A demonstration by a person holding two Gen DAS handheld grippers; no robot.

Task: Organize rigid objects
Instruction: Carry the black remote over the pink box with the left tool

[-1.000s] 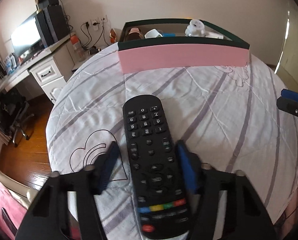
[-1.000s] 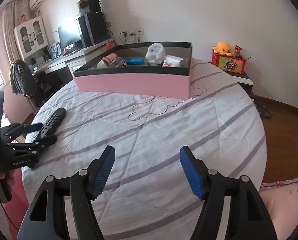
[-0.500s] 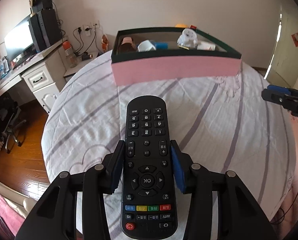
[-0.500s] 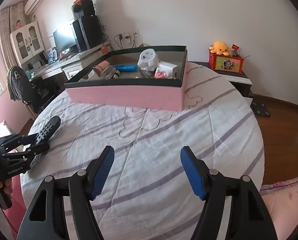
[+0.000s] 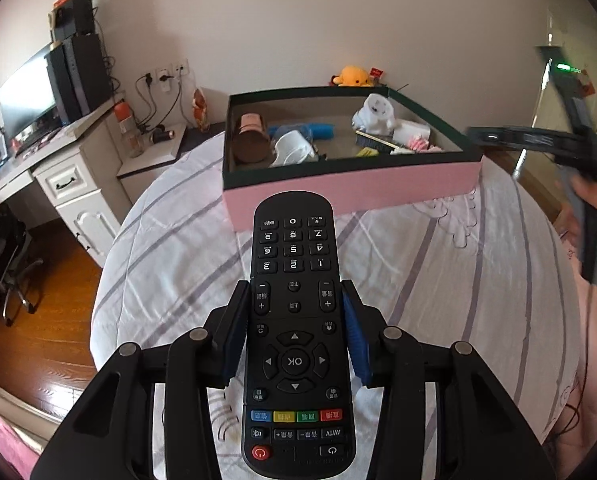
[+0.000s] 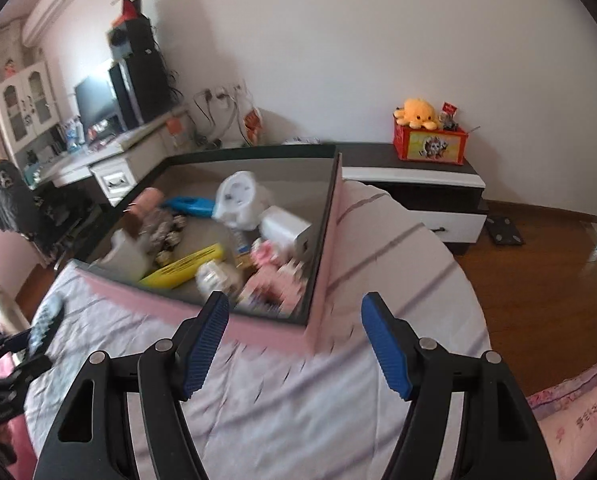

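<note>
We see the left hand-held gripper clamped on a long black remote control with numbered keys and four coloured buttons, lifted above the striped bed. The right hand-held gripper stands apart, empty, near the pink box.

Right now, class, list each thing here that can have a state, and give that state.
Remote: gripped, lifted clear of the bed.
Left gripper: shut on the remote.
Right gripper: open, holding nothing.
Pink box: lidless, on the bed, holding several small items.
Monitor: screen lit.
</note>
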